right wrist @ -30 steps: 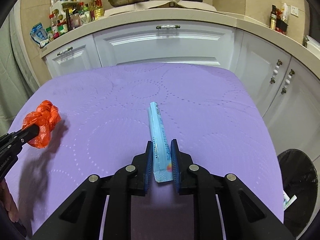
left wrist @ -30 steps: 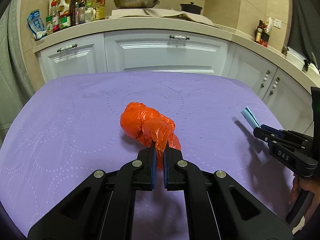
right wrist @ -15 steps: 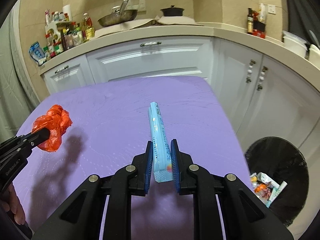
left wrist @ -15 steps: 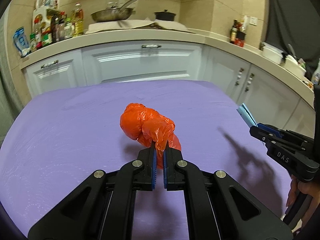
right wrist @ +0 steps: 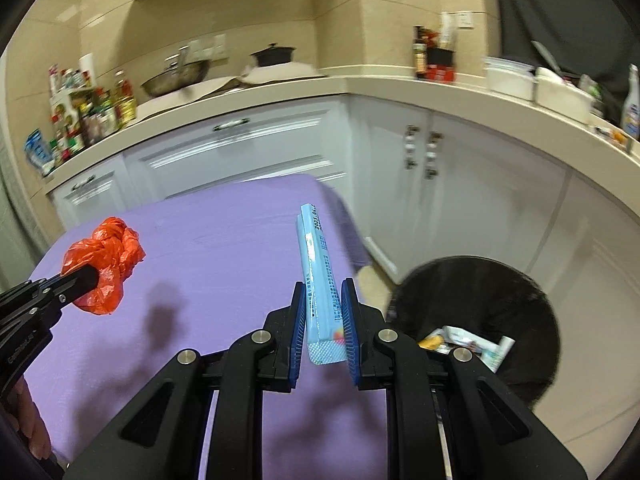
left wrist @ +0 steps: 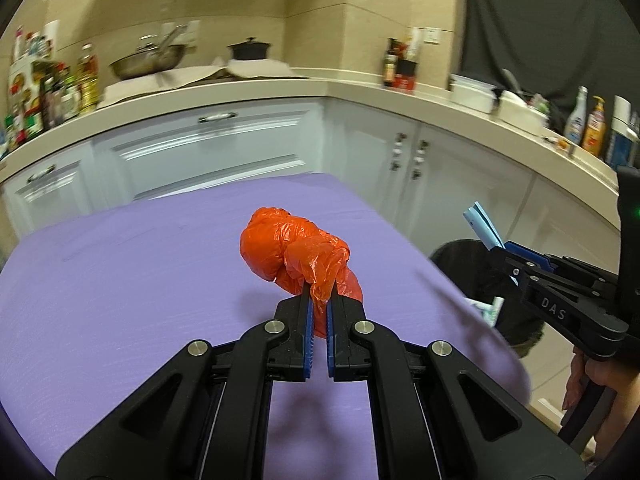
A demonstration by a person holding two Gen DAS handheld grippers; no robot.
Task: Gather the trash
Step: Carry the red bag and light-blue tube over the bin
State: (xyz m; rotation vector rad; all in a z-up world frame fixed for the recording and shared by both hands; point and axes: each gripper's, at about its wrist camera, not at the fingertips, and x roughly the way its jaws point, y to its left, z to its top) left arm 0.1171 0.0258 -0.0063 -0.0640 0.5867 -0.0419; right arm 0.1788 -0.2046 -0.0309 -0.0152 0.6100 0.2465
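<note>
The left gripper [left wrist: 318, 306] is clenching a crumpled orange plastic bag [left wrist: 294, 252], holding it clear above the purple counter [left wrist: 120, 280]. The right gripper [right wrist: 323, 312] is gripping a long light-blue wrapper [right wrist: 318, 272] between its blue pads [right wrist: 349, 320], the wrapper pointing forward past the counter's right edge. Just right of that gripper, a black trash bin [right wrist: 480, 300] is standing on the floor, holding what appear to be discarded wrappers [right wrist: 472, 342]; motion blur limits detail.

"das" on right tongs [left wrist: 505, 255]
</note>
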